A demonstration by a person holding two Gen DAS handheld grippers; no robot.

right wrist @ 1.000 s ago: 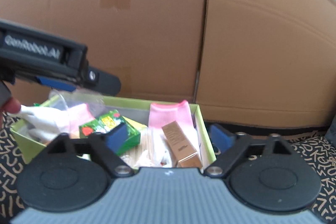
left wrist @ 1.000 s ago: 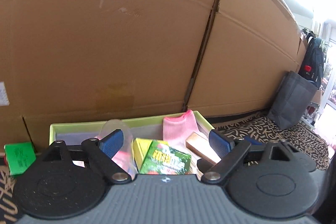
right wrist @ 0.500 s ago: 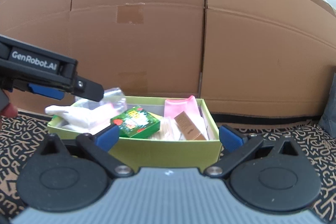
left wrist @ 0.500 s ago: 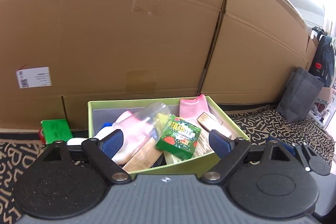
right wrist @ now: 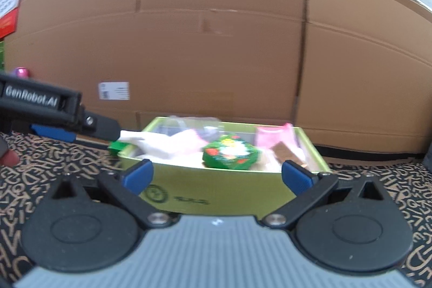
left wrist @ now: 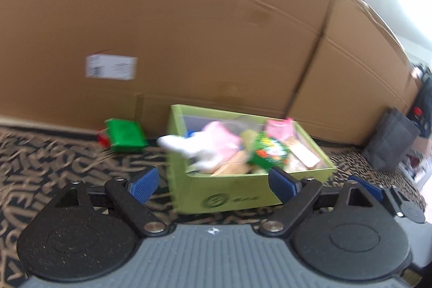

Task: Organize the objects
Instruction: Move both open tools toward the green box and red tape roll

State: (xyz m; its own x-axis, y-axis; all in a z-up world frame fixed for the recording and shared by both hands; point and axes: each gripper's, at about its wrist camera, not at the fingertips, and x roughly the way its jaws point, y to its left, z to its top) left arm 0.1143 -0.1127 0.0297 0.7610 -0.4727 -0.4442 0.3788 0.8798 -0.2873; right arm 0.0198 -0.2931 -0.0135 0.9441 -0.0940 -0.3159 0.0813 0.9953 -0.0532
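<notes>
Two grippers, left gripper (left wrist: 213, 185) and right gripper (right wrist: 216, 177), are held wide apart and empty before the lime-green cardboard box (right wrist: 216, 196), which is set on the patterned carpet (right wrist: 378, 180), filled with a green printed carton (right wrist: 229, 155) and pink cloth (right wrist: 272, 136).

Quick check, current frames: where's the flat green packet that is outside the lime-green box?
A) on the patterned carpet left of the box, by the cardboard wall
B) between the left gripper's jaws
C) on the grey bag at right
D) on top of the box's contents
A: the left wrist view shows the flat green packet lying on the patterned carpet left of the lime-green box, against the cardboard wall.
</notes>
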